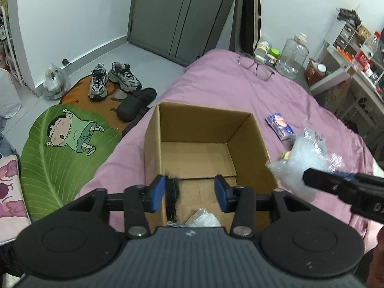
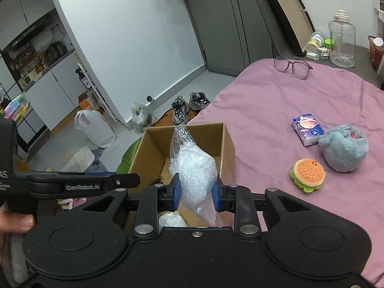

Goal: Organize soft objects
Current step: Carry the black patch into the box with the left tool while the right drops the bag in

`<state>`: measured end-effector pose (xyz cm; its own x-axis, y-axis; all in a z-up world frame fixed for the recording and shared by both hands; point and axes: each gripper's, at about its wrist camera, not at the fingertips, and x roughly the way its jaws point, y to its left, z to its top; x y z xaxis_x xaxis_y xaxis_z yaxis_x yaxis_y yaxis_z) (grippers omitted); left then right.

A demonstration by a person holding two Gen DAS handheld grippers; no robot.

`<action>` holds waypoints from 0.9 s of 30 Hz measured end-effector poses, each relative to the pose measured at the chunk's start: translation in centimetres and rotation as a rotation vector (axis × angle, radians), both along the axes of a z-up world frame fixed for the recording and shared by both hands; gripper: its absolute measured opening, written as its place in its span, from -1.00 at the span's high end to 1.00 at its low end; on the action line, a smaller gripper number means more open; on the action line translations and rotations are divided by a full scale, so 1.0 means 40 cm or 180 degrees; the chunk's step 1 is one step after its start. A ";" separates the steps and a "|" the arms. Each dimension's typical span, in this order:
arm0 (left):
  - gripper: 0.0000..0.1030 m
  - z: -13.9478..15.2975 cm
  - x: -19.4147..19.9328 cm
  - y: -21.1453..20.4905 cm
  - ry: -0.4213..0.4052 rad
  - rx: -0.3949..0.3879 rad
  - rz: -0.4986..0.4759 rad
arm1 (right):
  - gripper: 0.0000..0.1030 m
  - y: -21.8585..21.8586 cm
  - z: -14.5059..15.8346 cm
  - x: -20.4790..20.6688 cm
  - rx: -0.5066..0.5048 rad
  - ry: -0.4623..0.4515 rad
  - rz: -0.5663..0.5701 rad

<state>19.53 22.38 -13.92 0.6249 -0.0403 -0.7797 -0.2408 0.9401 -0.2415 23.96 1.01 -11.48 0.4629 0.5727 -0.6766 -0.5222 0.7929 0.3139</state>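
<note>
Two grippers hovered over a cardboard box (image 1: pixel 168 129) on a pink bed (image 2: pixel 300 100): the right gripper (image 2: pixel 195 194) clamped a bubble-wrap bundle (image 2: pixel 192 168); the left gripper (image 1: pixel 189 194) stood parted, a dark fuzzy item (image 1: pixel 173 199) against one pad.

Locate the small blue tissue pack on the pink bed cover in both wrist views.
Left wrist view: the small blue tissue pack lies right of centre on the pink bed cover, just right of the open brown cardboard box.
Right wrist view: the pack sits right of centre, right of the box, beside the grey plush toy.
Shared landmark: the cardboard box.
</note>
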 end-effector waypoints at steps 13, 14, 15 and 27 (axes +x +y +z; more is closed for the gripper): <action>0.05 0.036 -0.047 -0.002 -0.0092 0.0047 0.0011 | -0.26 -0.013 0.007 -0.037 0.0058 0.0078 -0.0095; 0.05 0.041 -0.050 -0.006 -0.0105 0.0070 0.0002 | -0.35 -0.015 0.010 -0.040 0.0034 0.0043 -0.0109; 0.04 0.045 -0.054 -0.008 -0.0119 0.0093 -0.0006 | -0.39 -0.024 0.013 -0.042 0.0023 0.0026 -0.0126; -0.46 0.074 -0.055 -0.060 -0.0134 0.0125 -0.0069 | -0.82 -0.117 0.017 -0.036 0.0033 -0.0139 -0.0326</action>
